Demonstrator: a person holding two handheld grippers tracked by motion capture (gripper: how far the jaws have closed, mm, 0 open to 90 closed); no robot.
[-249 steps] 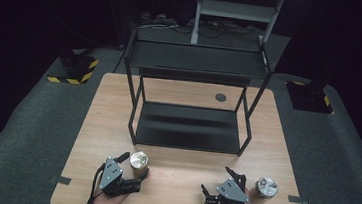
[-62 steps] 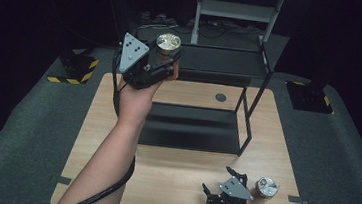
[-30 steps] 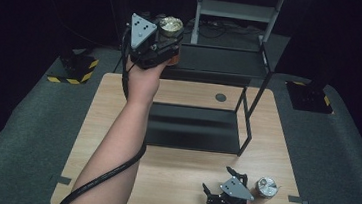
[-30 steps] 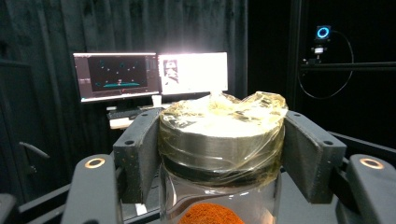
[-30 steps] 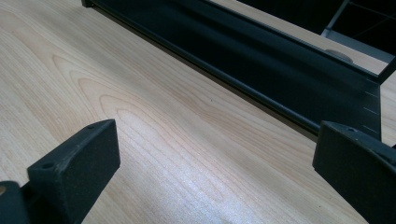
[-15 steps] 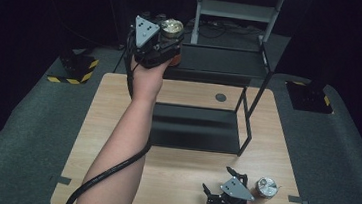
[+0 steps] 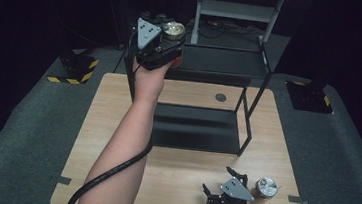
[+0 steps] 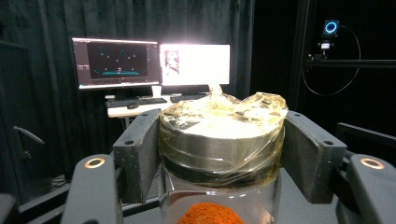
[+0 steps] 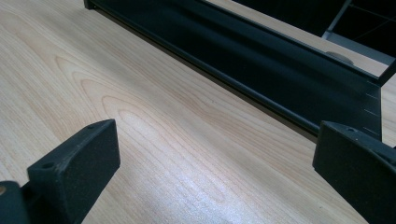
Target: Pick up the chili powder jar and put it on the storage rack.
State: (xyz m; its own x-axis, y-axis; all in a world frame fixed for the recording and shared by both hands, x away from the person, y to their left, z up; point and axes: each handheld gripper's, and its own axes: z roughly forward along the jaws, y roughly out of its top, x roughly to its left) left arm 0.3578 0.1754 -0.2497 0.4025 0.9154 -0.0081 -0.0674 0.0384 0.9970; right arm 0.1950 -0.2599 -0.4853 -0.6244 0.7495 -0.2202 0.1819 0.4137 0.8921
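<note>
My left gripper is shut on a glass jar and holds it upright at the left end of the black rack's top shelf. The jar has a metal lid under crinkled clear film and orange powder inside, and both black pads press on it just below the lid in my left gripper view. Whether it rests on the shelf I cannot tell. My right gripper lies at the table's front right, open, with bare wood between its jaws. A second jar stands just right of it.
The black two-level rack has its lower shelf on the wooden table, and its front edge crosses the right gripper view. A round grommet sits in the tabletop behind. Monitors on a desk stand beyond the rack.
Since the earliest frame my left gripper took the jar from the table's front left and raised it to the rack's top. Over the last second it barely shifted. The right gripper stayed put.
</note>
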